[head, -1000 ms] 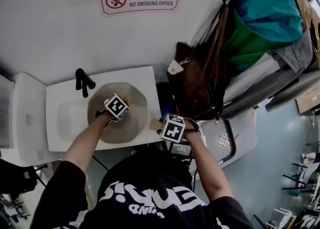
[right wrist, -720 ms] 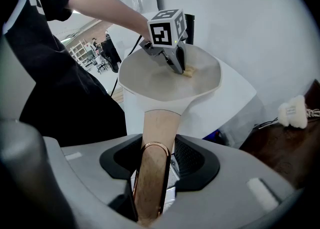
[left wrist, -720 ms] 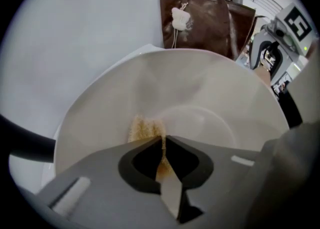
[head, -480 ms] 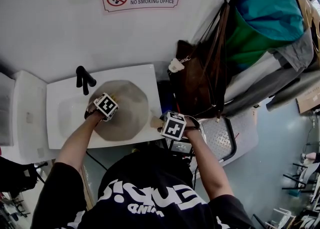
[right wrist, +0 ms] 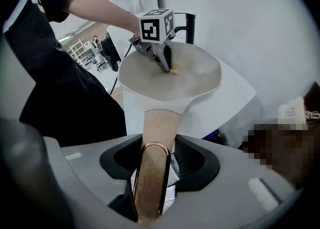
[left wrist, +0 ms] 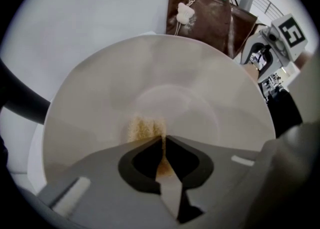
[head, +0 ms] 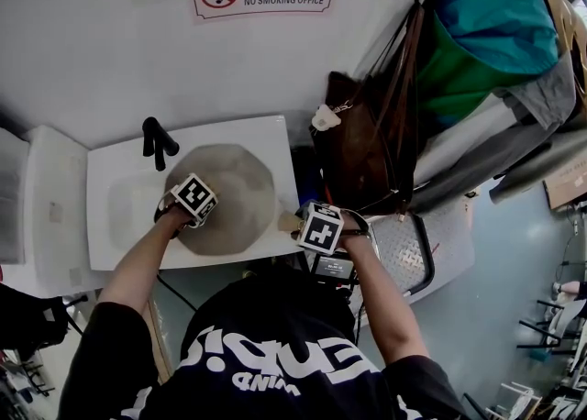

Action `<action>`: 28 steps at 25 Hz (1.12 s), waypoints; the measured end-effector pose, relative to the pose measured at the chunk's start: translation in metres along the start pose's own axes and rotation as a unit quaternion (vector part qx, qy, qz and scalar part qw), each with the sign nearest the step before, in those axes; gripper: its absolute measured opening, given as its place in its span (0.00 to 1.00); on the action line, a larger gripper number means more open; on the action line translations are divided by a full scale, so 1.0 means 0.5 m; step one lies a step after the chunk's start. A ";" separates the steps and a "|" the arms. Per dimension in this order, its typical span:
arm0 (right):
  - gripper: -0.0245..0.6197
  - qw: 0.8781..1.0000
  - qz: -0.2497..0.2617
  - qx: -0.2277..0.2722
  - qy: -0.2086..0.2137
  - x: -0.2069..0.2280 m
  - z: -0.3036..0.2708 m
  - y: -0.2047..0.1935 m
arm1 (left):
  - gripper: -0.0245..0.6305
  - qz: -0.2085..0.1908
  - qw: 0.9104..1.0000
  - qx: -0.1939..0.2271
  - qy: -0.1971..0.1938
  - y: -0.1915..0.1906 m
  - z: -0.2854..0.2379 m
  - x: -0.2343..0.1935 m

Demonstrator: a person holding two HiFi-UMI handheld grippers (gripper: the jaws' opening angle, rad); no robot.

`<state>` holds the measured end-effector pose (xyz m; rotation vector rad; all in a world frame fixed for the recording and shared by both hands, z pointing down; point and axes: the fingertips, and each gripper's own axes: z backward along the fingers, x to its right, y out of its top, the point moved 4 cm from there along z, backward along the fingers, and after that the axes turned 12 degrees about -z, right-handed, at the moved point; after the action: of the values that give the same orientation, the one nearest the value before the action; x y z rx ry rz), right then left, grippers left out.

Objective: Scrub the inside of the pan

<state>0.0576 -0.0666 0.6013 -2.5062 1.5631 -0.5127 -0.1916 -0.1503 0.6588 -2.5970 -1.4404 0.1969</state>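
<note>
Left hand-held gripper (left wrist: 162, 140), pinching sponge (left wrist: 144, 129), slid left across the pan (head: 237, 178); right hand-held gripper (right wrist: 152, 148) clamps handle (right wrist: 161, 122)

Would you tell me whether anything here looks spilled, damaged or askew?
Nothing stands out: the right hand-held gripper holds the pan over the sink; the left hand-held gripper presses a scrubber inside.

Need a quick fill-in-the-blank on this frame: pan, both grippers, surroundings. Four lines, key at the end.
1. The right gripper is shut on the round beige pan's ____.
2. The left gripper pinches a small yellowish sponge held on the pan's ____, not its underside.
3. The pan sits over a white ____ that has a black faucet.
4. In the head view, the brown tote bag hangs to the pan's ____.

Missing words: handle; inside; sink; right
</note>
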 end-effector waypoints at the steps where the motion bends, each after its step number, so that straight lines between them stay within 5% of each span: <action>1: 0.35 1.000 0.000 -0.001 -0.001 0.000 0.000 0.000 | 0.07 0.002 1.000 0.002 -0.004 0.001 0.000 0.006; 28: 0.34 1.000 0.001 -0.001 -0.007 -0.001 -0.008 -0.002 | 0.07 0.025 0.994 0.075 -0.081 0.149 -0.050 0.139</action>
<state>0.0568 -0.0653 0.6051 -2.5026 1.5616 -0.4924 -0.0885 -0.1321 0.6655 -2.5455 -1.3524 0.5128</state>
